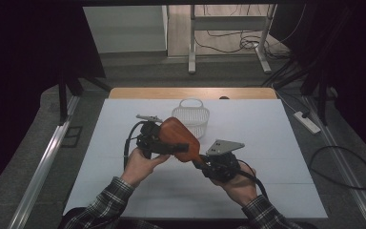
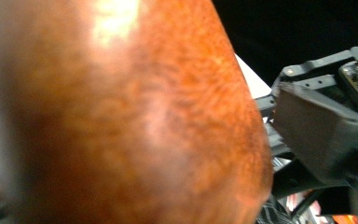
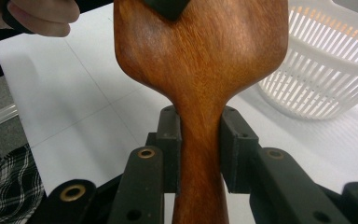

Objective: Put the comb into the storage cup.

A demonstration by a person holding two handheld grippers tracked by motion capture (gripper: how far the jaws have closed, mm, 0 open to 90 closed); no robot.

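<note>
High view: a wooden paddle, broad and reddish-brown, is held in the air above the middle of the white surface, tilted so its wide end points far-left and its handle near-right. The right gripper has the handle, and the left gripper reaches across the paddle's broad face. A white slatted basket stands on the surface just beyond the paddle, toward the far side.

Left gripper view: the paddle's blurred orange-brown face sits right against the camera. From here I cannot tell whether this gripper's pads press on the wood. The right gripper shows farther off at the right.

Right gripper view: the right gripper is closed firmly on the narrow handle, a pad against each side, with the broad end rising above. A dark tip of the left gripper lies on the paddle's upper face. The basket stands at the right.

Risk, as I judge it: the handle is smooth and tapered, so if the right gripper lets go before the left has a true hold on the wide, flat face, the paddle could pivot or slip and drop onto the surface or knock the light basket aside.
</note>
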